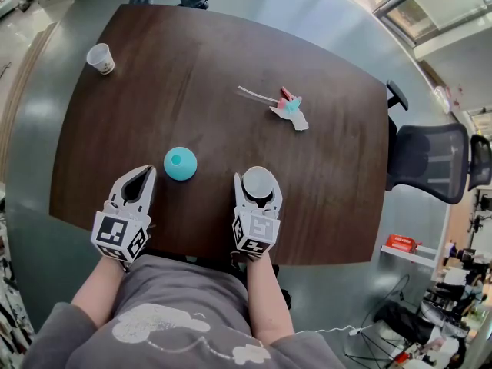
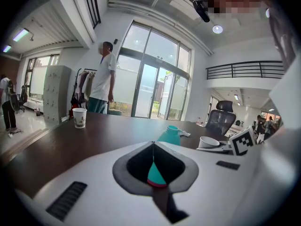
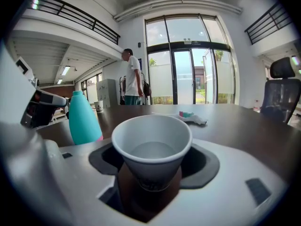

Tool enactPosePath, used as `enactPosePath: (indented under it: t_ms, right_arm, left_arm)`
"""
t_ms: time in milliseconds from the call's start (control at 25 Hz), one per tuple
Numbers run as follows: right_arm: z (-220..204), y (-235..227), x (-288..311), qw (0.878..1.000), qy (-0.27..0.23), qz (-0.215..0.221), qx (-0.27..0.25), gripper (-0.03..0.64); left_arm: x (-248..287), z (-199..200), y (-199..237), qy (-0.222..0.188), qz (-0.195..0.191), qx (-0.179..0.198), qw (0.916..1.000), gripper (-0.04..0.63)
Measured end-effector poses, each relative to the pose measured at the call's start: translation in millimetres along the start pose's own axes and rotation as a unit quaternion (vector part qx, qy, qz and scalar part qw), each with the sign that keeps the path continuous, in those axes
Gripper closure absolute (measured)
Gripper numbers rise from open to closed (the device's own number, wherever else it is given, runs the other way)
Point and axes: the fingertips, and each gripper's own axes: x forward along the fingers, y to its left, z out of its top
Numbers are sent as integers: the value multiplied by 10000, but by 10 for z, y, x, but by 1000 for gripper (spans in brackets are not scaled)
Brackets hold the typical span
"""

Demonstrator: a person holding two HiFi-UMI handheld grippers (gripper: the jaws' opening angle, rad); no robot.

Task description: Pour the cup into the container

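White paper cup [image 3: 151, 145] sits low in the middle of the frame on the dark brown table [image 1: 192, 75]. The right gripper [image 1: 258, 177] has wide jaws around it, not squeezing. The cup looks light and squashy, so hold its sides softly. A teal round bottle [image 1: 180, 164] stands just left. The left gripper [image 1: 140, 175] is closed and empty.

Dark brown across the table [image 1: 192, 75]. Teal on the bottle [image 1: 180, 164] at nine o'clock, pink at its base. White on the near cup [image 1: 258, 184] and the far cup [image 1: 101, 58] at ten o'clock. White, with black-and-white square markers, on left gripper [image 1: 144, 174] and right gripper [image 1: 258, 177].
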Motion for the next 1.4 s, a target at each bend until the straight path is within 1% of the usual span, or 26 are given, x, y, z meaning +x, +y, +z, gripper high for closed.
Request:
enactPosePath:
  t_ms: [240,880,1120,1280,1320,1400]
  right_arm:
    - [1,3,4,10000,-25,-32,-49,308]
    - [17,6,-23,9999,28,-51,-120,311]
    - [177,39,-140,9999,-137,28,-82,311]
    - [272,38,-211,9997,-210,50,-60,311]
    - [292,42,-231,9997,-226,54,-63,311]
    - [312,48,-269,9997,-238,60,-68,311]
  left_arm:
    - [8,-6,0,-31,-37,-55,10000,588]
    - [-57,31,-21,-136,-154,-72,9998,588]
    - [-84,20,-42,-181,-111,3,9998,586]
    - [-51,-8,-165,-140,-321,147,9993,586]
    - [-48,-9,-197,-128,-378,170,9991,579]
    - [-50,-3,-249,-126,-462,185,9987,527]
